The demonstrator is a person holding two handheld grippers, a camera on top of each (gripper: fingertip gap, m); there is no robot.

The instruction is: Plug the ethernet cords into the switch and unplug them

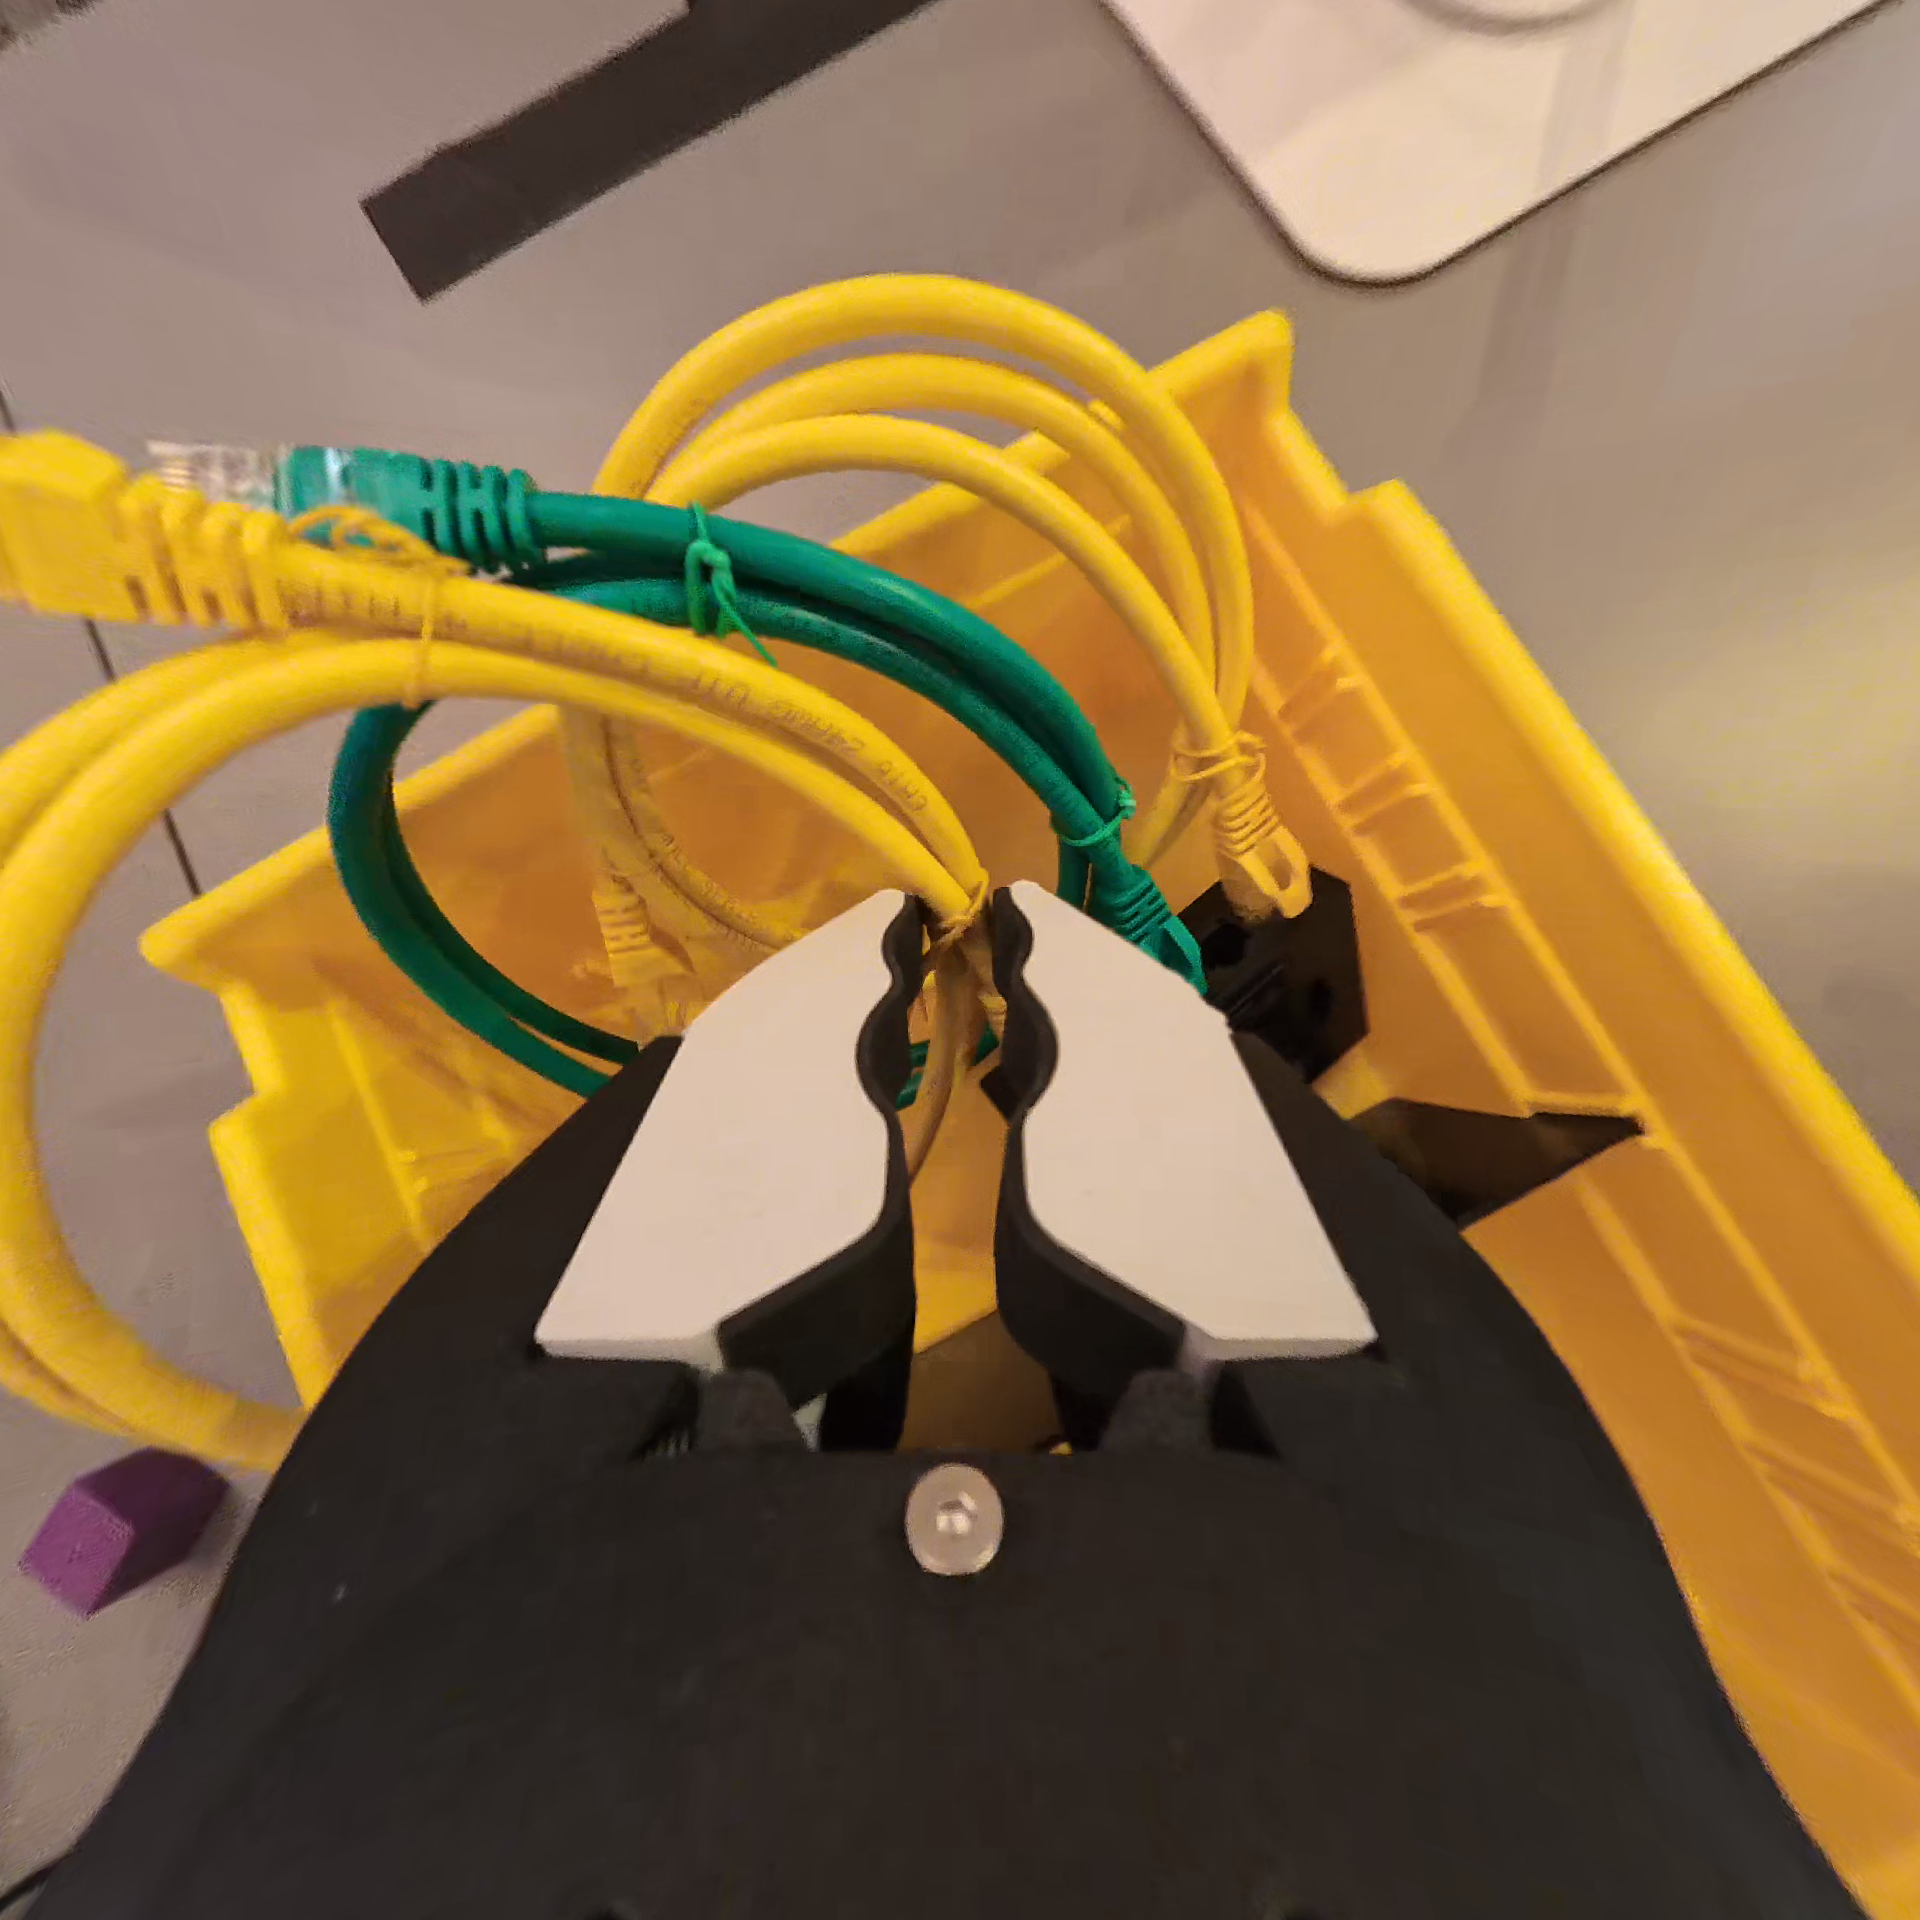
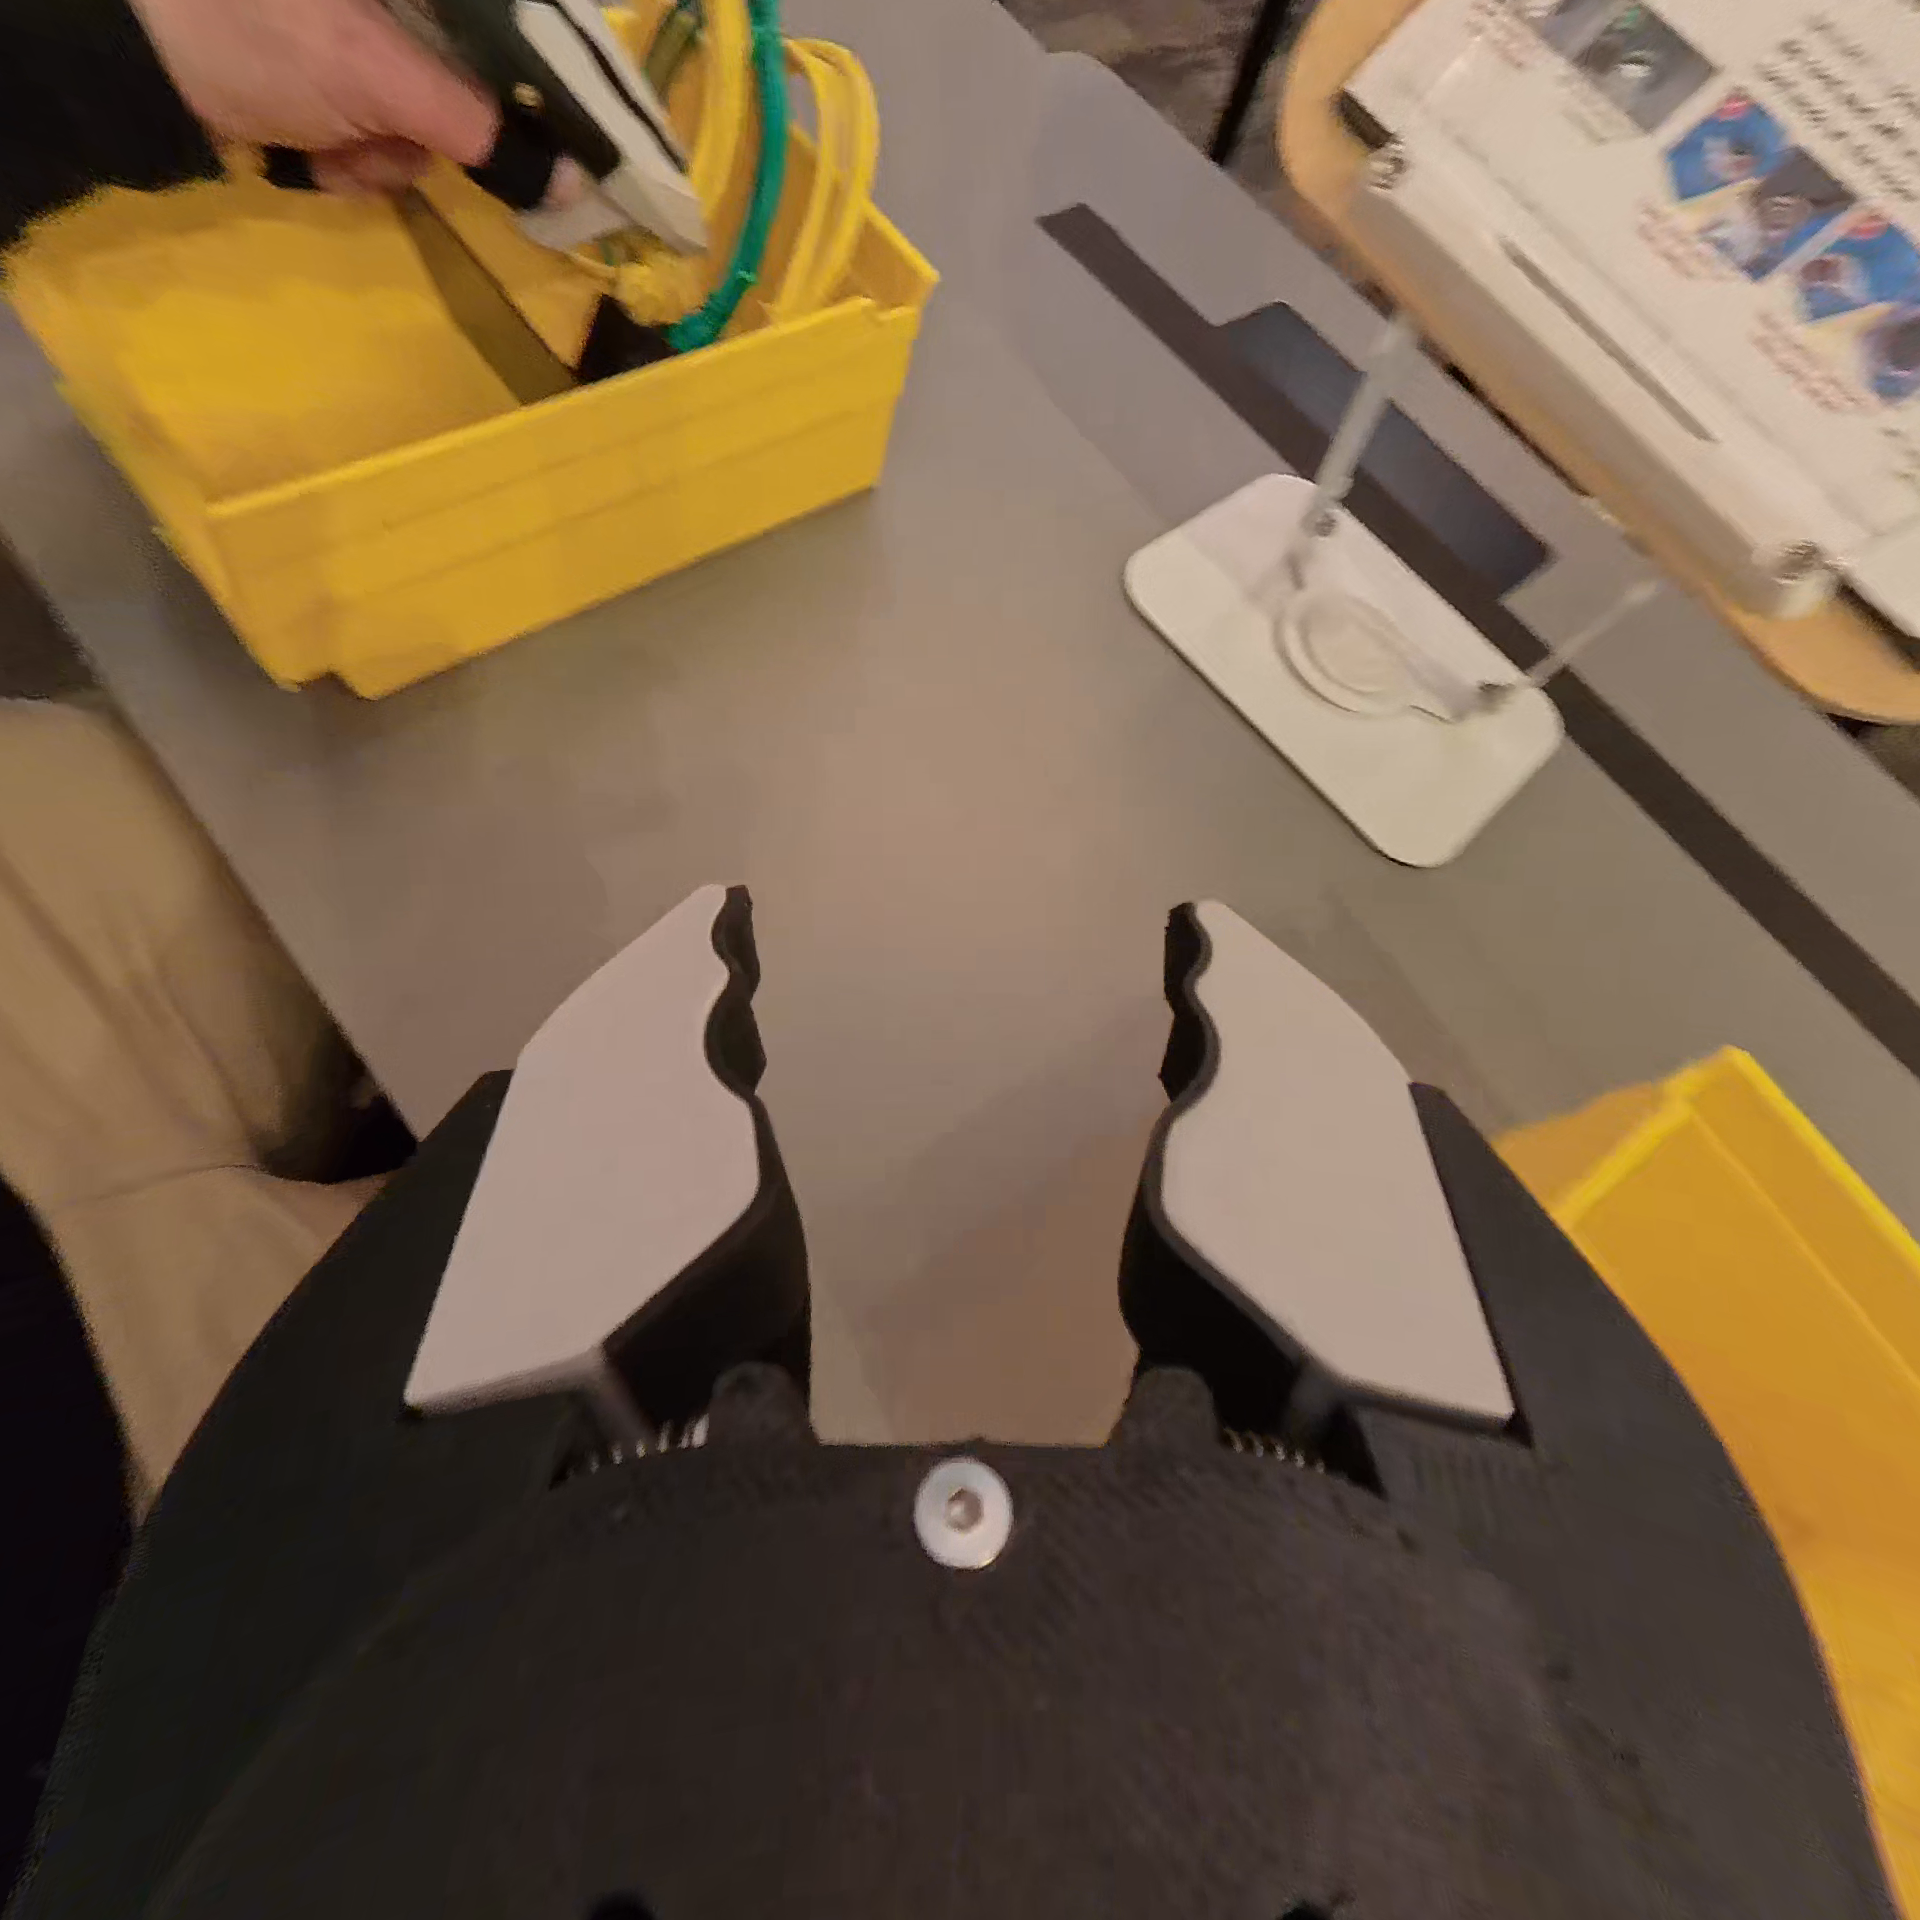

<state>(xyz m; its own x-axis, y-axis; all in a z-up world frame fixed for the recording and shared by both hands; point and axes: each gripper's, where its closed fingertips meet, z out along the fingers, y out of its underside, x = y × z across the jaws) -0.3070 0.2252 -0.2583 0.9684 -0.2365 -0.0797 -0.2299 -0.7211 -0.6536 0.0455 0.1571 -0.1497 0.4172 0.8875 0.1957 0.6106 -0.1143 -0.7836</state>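
Observation:
My left gripper [image 1: 958,914] is shut on a coiled yellow ethernet cord [image 1: 540,665] and holds it above a yellow bin [image 1: 1455,831]. A coiled green ethernet cord [image 1: 831,592] and another yellow cord [image 1: 935,312] hang tangled with it. A black switch [image 1: 1288,977] lies in the bin beneath the plugs. In the right wrist view the left gripper [image 2: 665,208], held by a hand [image 2: 312,83], lifts the cords [image 2: 769,187] over the bin [image 2: 540,488] at the far left. My right gripper [image 2: 961,904] is open and empty above the grey table [image 2: 935,675].
A white stand base [image 2: 1351,665] with a clear holder sits at the right; it also shows in the left wrist view [image 1: 1455,135]. A second yellow bin [image 2: 1766,1299] is at the near right. A purple block [image 1: 114,1527] lies at the lower left. A black strip [image 1: 582,156] crosses the table. Spacing between my two grippers at the tips: around 40 cm.

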